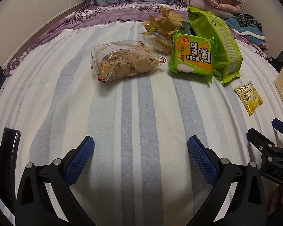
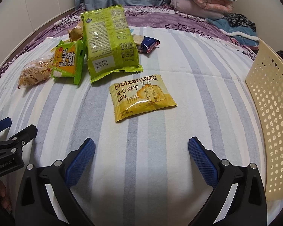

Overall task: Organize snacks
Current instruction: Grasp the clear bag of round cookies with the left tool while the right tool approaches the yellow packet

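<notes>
striped bedding (image 1: 137, 101) covers the bed, with a cream perforated basket (image 2: 273, 113) at its right edge. left gripper (image 1: 140, 156) and right gripper (image 2: 141, 156) hover low, jaws wide and empty. yellow biscuit packet (image 2: 141, 98) lies just ahead of the right gripper; clear cookie bag (image 1: 122, 60) and green packs (image 1: 194, 58) lie farther back.

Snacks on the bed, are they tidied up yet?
Not yet. Nothing looks put away: the cookie bag, green packs and yellow packet all lie on the sheet, outside the basket. Both the left gripper and right gripper are open and empty. Everything still needs sorting.
</notes>
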`<state>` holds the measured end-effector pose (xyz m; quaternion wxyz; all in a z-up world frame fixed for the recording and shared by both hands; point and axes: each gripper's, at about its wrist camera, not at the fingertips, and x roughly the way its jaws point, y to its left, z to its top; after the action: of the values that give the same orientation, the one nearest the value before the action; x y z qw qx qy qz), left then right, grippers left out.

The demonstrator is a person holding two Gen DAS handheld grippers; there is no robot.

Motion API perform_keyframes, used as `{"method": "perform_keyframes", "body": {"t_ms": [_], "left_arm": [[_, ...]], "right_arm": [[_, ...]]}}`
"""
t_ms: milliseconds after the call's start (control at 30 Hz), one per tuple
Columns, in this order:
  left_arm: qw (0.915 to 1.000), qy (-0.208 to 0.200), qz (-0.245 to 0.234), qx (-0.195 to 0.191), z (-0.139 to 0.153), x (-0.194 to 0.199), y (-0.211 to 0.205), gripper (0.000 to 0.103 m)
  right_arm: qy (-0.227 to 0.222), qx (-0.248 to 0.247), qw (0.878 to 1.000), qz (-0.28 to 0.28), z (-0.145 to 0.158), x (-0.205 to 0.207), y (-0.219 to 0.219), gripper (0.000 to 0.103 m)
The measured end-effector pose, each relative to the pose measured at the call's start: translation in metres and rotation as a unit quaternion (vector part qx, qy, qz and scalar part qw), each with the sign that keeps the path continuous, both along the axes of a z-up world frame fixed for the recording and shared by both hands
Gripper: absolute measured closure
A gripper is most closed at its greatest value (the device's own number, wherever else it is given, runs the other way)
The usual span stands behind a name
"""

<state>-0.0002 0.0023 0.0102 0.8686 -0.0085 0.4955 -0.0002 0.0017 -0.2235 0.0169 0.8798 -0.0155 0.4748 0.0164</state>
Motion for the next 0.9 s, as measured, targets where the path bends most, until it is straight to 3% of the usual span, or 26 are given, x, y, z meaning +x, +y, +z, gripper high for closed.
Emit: {"method": "perform_keyframes", "body": {"t_ms": [400, 833, 900], "left_arm": [[0.9988, -0.014, -0.001, -0.046, 0.03, 0.034, 0.032, 0.002], [0.9933, -0.013, 0.062, -0.097, 0.028, 0.114, 0.04, 0.002], [0.9936, -0.01, 0.076, -0.082, 0.024, 0.123, 0.038, 0.002]], "right_arm": [[-0.051, 0.048, 0.998, -0.004, 0.035, 0.005, -0.017, 0.005], [-0.042, 0.058, 0.997, -0.01, 0.024, 0.018, -0.023, 0.005], [-0.043, 0.054, 0.998, -0.012, 0.024, 0.02, -0.025, 0.005]]}}
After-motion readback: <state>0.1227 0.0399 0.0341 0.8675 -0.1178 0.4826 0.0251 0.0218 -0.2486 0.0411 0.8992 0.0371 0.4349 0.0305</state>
